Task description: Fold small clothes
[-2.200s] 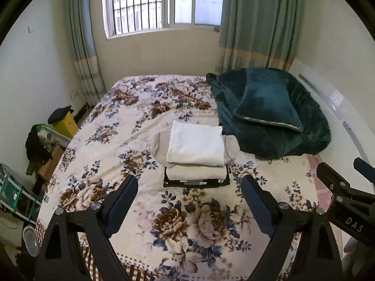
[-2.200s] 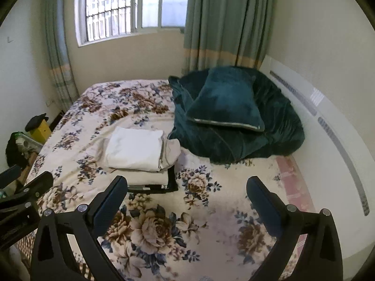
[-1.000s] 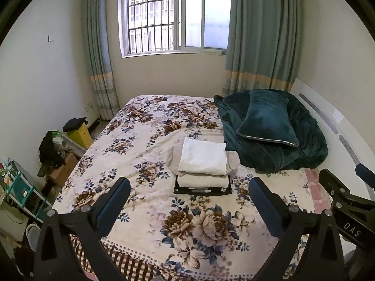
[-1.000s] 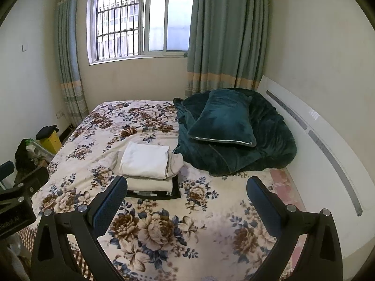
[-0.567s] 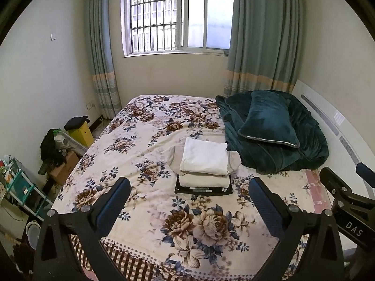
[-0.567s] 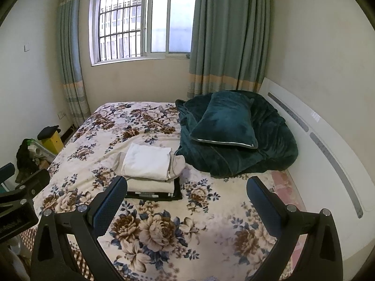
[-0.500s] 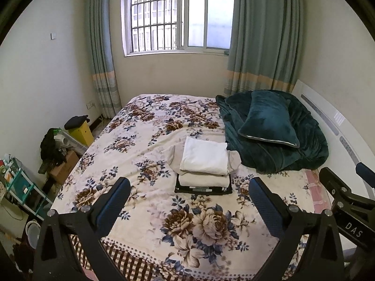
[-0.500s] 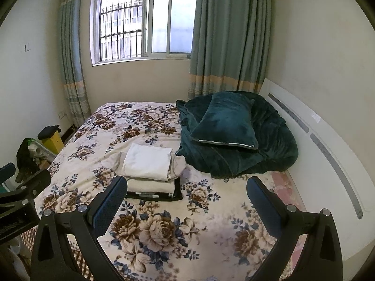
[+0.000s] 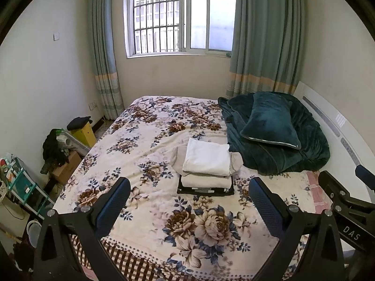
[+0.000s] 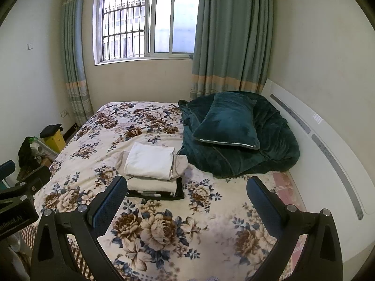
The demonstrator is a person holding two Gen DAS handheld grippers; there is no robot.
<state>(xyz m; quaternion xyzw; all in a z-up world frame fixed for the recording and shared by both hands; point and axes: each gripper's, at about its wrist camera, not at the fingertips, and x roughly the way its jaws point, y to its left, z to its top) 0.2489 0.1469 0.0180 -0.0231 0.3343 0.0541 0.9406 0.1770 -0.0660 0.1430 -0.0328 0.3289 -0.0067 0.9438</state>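
Note:
A stack of folded clothes [image 9: 206, 164] lies in the middle of the floral bed [image 9: 145, 145]: a white piece on top, a beige one under it, a cream one below, a black one at the bottom. It also shows in the right wrist view [image 10: 150, 164]. My left gripper [image 9: 188, 197] is open and empty, held back over the bed's near edge, well short of the stack. My right gripper [image 10: 185, 196] is open and empty, beside the left one. Each gripper's body shows at the edge of the other's view.
A dark green blanket with a pillow [image 9: 271, 126] is heaped at the right by the white headboard [image 9: 332, 126]. Boxes, a yellow bin [image 9: 83, 133] and a shelf [image 9: 16, 185] crowd the floor at the left. A window and curtains stand behind the bed.
Both grippers have pulled back and risen away from the stack, so more of the room shows. Both stay open. The stack has not moved.

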